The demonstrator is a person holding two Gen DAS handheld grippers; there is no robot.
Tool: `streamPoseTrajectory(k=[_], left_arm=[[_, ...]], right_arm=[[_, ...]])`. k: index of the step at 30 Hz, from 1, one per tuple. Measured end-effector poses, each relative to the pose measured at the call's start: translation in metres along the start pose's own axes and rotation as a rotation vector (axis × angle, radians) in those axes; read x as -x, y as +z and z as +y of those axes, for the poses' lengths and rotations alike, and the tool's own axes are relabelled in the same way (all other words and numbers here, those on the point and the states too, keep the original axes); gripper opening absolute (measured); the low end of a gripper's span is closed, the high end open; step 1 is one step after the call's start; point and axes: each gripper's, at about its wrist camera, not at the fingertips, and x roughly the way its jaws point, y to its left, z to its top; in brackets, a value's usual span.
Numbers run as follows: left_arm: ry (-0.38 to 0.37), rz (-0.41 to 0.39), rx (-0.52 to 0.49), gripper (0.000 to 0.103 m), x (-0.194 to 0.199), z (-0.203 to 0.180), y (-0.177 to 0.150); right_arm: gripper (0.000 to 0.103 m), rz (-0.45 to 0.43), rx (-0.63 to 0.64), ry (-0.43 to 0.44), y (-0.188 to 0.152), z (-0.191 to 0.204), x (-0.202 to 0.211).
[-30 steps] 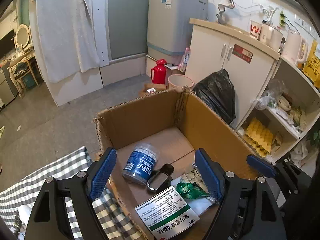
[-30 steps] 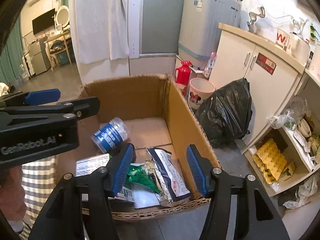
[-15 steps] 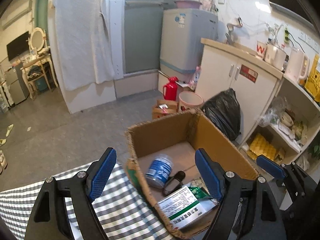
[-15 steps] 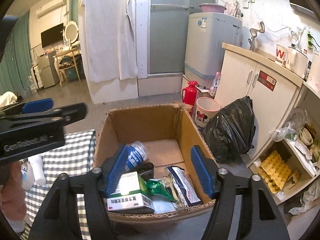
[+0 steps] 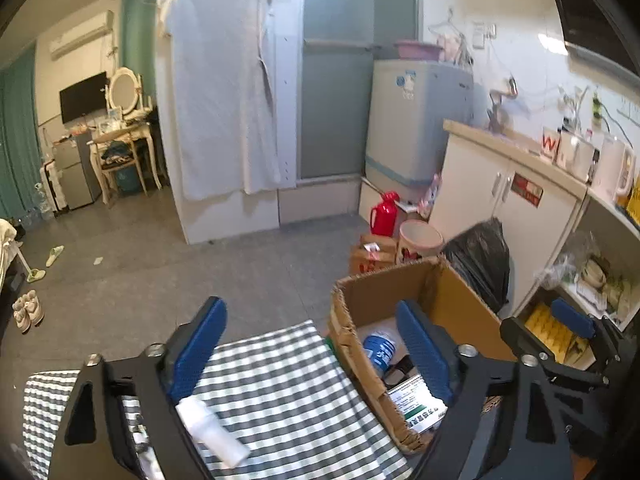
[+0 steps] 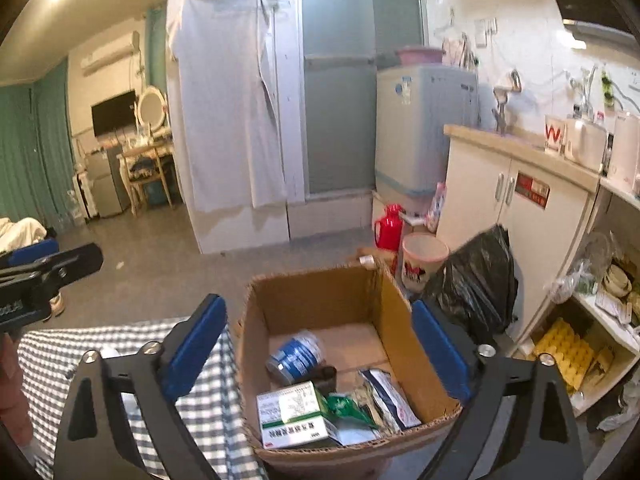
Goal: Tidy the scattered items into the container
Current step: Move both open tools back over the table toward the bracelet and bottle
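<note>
An open cardboard box [image 6: 394, 316] stands at the right end of a table with a grey checked cloth [image 5: 280, 380]. It holds a blue-labelled jar [image 6: 296, 354], a green and white medicine box [image 6: 294, 414], a dark small item, a green wrapper [image 6: 344, 404] and a snack packet [image 6: 386, 398]. The box also shows in the left wrist view [image 5: 444, 292]. A white bottle [image 5: 212, 430] lies on the cloth just under my left gripper [image 5: 312, 354], which is open and empty. My right gripper [image 6: 320, 356] is open and empty, raised above the box.
A black rubbish bag [image 6: 476, 280], a pink bin [image 6: 422, 254] and a red flask [image 6: 388, 226] stand on the floor beyond the box. White cabinets [image 6: 516, 200] and open shelves [image 6: 600, 320] line the right. A washing machine [image 6: 424, 128] stands at the back.
Both grippers have pulled back and up from the box, the left one also moving left over the cloth. The white bottle has come into the left wrist view.
</note>
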Motion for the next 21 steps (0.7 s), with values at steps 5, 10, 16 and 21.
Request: streamPoseTrajectory(k=[5, 10, 16, 21], left_arm=[[0.005, -0.043, 0.018, 0.094, 0.032, 0.022, -0.002], [0.058, -0.101, 0.022, 0.103, 0.061, 0.041, -0.007], [0.113, -0.147, 0.042, 0.103, 0.089, 0.063, -0.014], [0.16, -0.159, 0.071, 0.103, 0.104, 0.084, -0.025]], right_arm=[[0.101, -0.042, 0.014, 0.026, 0.006, 0.013, 0.015], [0.103, -0.067, 0.035, 0.059, 0.011, 0.03, 0.027], [0.103, -0.073, 0.068, 0.102, 0.011, 0.048, 0.034], [0.103, -0.08, 0.088, 0.137, 0.008, 0.063, 0.039]])
